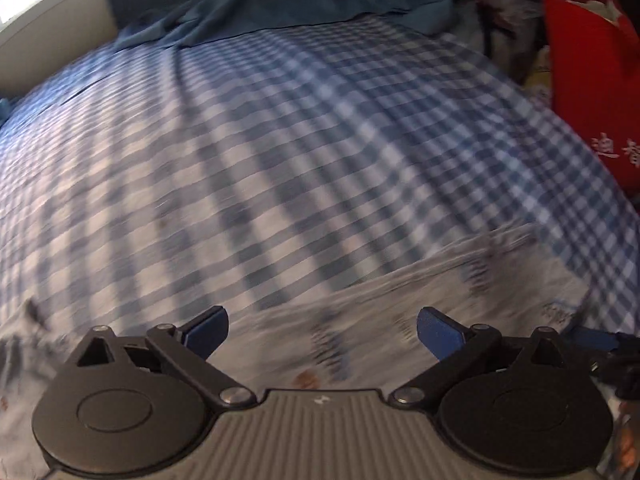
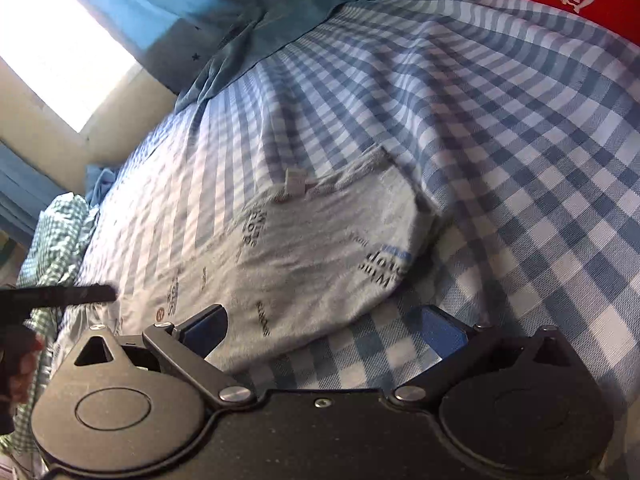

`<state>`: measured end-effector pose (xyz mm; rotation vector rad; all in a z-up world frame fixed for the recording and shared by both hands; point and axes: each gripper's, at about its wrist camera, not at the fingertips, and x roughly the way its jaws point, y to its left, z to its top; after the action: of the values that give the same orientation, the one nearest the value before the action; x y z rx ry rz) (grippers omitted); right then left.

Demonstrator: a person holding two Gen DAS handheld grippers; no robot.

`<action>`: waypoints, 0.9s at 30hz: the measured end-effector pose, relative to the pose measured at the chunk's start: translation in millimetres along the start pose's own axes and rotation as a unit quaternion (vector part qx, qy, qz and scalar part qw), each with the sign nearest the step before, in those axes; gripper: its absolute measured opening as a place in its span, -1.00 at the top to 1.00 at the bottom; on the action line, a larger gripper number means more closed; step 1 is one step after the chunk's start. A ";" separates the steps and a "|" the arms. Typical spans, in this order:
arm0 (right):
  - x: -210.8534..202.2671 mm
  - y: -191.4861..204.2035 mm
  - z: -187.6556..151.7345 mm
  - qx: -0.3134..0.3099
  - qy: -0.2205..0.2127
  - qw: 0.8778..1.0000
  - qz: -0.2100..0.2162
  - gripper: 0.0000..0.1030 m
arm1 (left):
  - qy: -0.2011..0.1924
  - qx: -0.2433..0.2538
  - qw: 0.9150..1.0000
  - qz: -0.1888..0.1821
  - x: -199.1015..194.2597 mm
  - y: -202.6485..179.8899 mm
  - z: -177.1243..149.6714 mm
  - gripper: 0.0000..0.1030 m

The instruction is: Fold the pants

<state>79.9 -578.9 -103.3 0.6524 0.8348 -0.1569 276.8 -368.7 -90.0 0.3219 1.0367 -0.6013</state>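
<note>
the pale grey printed cotton pants (image 2: 320, 248) lie spread flat on the blue-and-white checked bed sheet (image 2: 500, 140), their waistband with a small white label turned toward the far side. the left gripper (image 1: 322, 334) hovers over the pants fabric (image 1: 360, 320), its blue-padded fingers (image 1: 208, 332) spread wide, holding nothing. the right gripper (image 2: 324, 332) sits at the near edge of the pants, likewise wide open and empty. a rumpled teal blanket (image 2: 248, 20) lies at the head of the bed, a red printed bag (image 1: 592, 88) beside it.
</note>
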 end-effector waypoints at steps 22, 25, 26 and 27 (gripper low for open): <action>-6.9 -75.8 16.3 0.079 -0.047 0.996 0.012 0.91 | 0.114 0.189 0.975 -0.009 129.9 -155.2 75.5 -0.98; -6.7 -73.0 14.7 0.081 -0.051 0.995 0.006 0.91 | 0.112 0.185 0.976 0.012 117.3 -161.1 81.6 -0.90; -7.4 -71.1 14.4 0.074 -0.053 0.996 0.003 0.90 | 0.110 0.179 0.978 0.017 111.3 -162.9 84.3 -0.90; -8.1 -68.6 13.9 0.065 -0.055 0.996 0.000 0.89 | 0.109 0.170 0.979 0.012 105.7 -163.9 87.3 -0.90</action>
<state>57.5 -642.7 -123.1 0.7595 0.7219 -0.2472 278.3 -577.4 -135.8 0.7123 1.1365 -0.7340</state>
